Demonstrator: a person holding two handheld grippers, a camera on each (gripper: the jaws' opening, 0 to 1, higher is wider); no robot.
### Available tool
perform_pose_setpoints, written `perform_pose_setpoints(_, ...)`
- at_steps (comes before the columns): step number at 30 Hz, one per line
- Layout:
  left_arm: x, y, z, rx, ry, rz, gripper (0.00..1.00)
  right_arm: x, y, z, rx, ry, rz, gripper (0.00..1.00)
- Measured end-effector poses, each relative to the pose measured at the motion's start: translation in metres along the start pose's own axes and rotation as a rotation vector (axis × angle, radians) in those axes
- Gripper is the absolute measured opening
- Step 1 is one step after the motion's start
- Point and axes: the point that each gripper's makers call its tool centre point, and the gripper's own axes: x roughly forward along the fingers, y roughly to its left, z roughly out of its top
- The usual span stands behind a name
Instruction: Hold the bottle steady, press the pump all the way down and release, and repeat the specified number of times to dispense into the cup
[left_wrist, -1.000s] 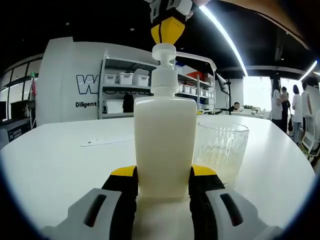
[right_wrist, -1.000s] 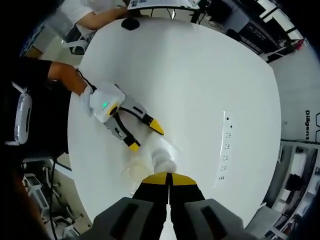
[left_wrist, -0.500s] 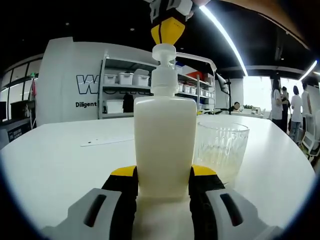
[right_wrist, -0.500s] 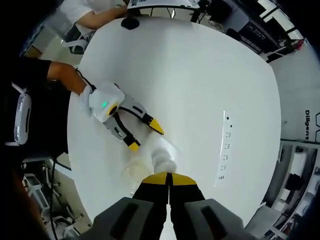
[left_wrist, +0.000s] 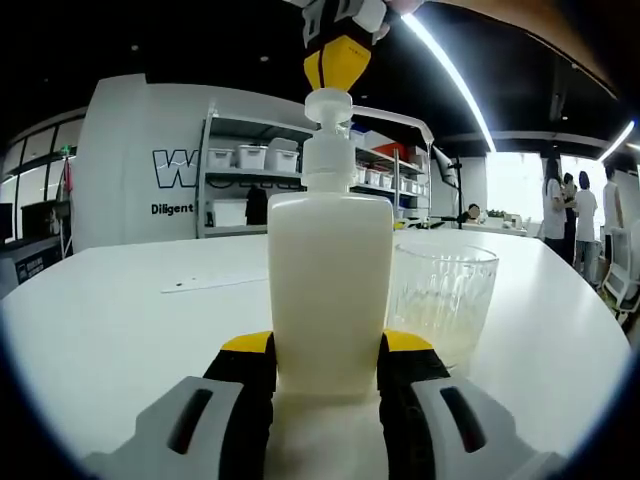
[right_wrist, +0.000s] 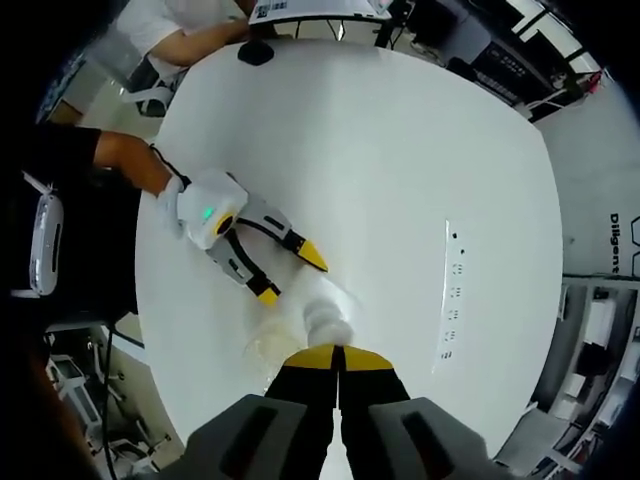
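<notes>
A white pump bottle (left_wrist: 330, 285) stands upright on the white table (left_wrist: 110, 320). My left gripper (left_wrist: 328, 348) is shut on its base, one yellow-tipped jaw on each side. A ribbed clear glass cup (left_wrist: 441, 300) stands close beside the bottle on the right, with a little pale liquid at its bottom. My right gripper (left_wrist: 337, 60) comes down from above, shut, its yellow tips resting on the pump head (left_wrist: 328, 103). Looking straight down, the right gripper (right_wrist: 338, 356) hovers at the pump head (right_wrist: 328, 325), and the left gripper (right_wrist: 292, 279) reaches in from a person's hand.
A white power strip (right_wrist: 447, 290) lies flat on the round table (right_wrist: 400, 140). A dark small object (right_wrist: 256, 52) sits near the far rim. Shelves with bins (left_wrist: 250, 160) and several people (left_wrist: 580, 215) stand beyond the table.
The right gripper view has shifted slightly, so that hand moved a little. Bottle, pump head and cup stand as before. People in the background have moved.
</notes>
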Motion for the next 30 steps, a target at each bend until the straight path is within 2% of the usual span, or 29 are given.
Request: perform_pose_setpoints(30,-0.0004,-0.0005,-0.0004,0.001,0.0,0.0,0.38,0.0019,-0.0004,0.0004,0.011,0.01,0.003,0.0)
